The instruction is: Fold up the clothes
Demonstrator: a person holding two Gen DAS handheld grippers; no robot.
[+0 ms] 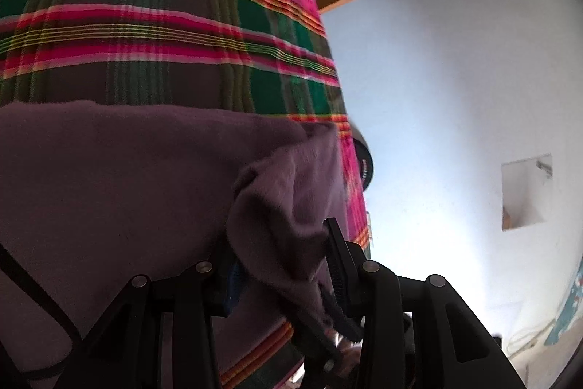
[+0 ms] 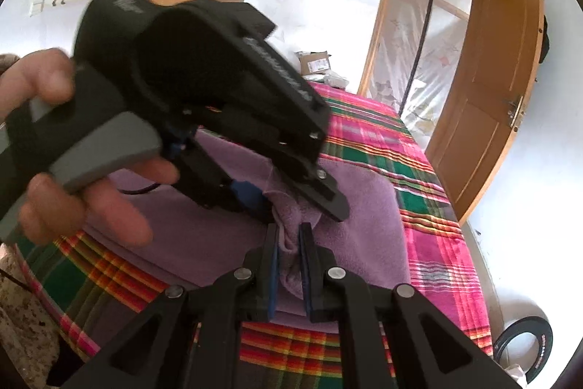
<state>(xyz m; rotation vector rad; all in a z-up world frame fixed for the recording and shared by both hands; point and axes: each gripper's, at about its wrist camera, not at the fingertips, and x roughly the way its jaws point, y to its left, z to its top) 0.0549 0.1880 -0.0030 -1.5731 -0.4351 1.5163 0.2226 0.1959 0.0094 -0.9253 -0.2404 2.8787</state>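
Two grippers work on one soft purple fleece garment (image 2: 364, 206), which lies spread on a bed covered by a pink, green and red plaid blanket (image 2: 419, 177). We find the right gripper (image 2: 289, 265) clenched on a bunched ridge of the fleece, its blue-lined pads pressing the cloth from both sides. The left gripper (image 1: 280, 265) stands wide, with a gathered fold of the same garment (image 1: 284, 206) rising between its fingers; we cannot confirm that the pads press on it, so we record it as released.

For the step in hand, judged to be gathering an edge for a fold, we advise closing the left jaws only once the whole fold sits between the pads, so that no single layer slips out, and keeping the right grip firm as the anchor.

From the right wrist we see what the left wrist view lacks: the person's bare hand (image 2: 83, 170) on the grey handle at nine o'clock, the left tool's fingers reaching the fleece at the centre, and an open wooden door (image 2: 488, 90) at two o'clock. From the left wrist we see a small recess in the pale wall (image 1: 526, 192) at three o'clock.
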